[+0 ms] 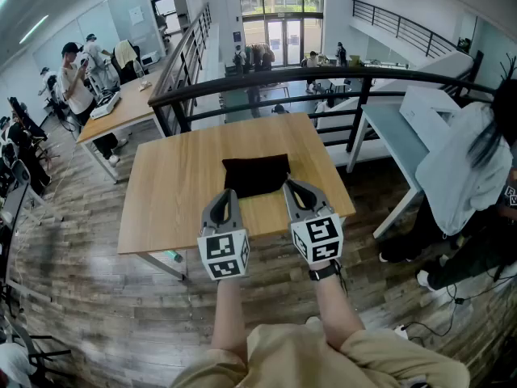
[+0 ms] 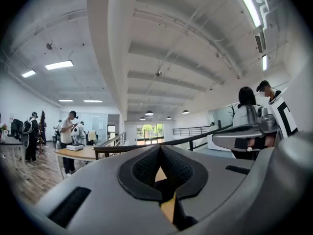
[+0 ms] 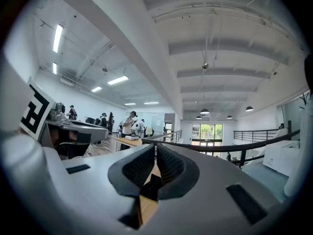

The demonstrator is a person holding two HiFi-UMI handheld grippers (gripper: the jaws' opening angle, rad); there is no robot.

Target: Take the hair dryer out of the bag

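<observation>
the grey left gripper [image 1: 227, 194] and the grey right gripper [image 1: 290, 184] are held level, side by side, over the near part of the light wooden table [image 1: 174, 192]. each has its jaws pressed together with nothing between them. the black cloth bag [image 1: 257, 174] lies on the table just beyond their tips. the hair dryer cannot be seen.

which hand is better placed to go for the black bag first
Right, marginally. The right gripper reaches alongside the right corner of the black bag; the left gripper sits just short of its near-left corner. Both shut; either must open first.
</observation>
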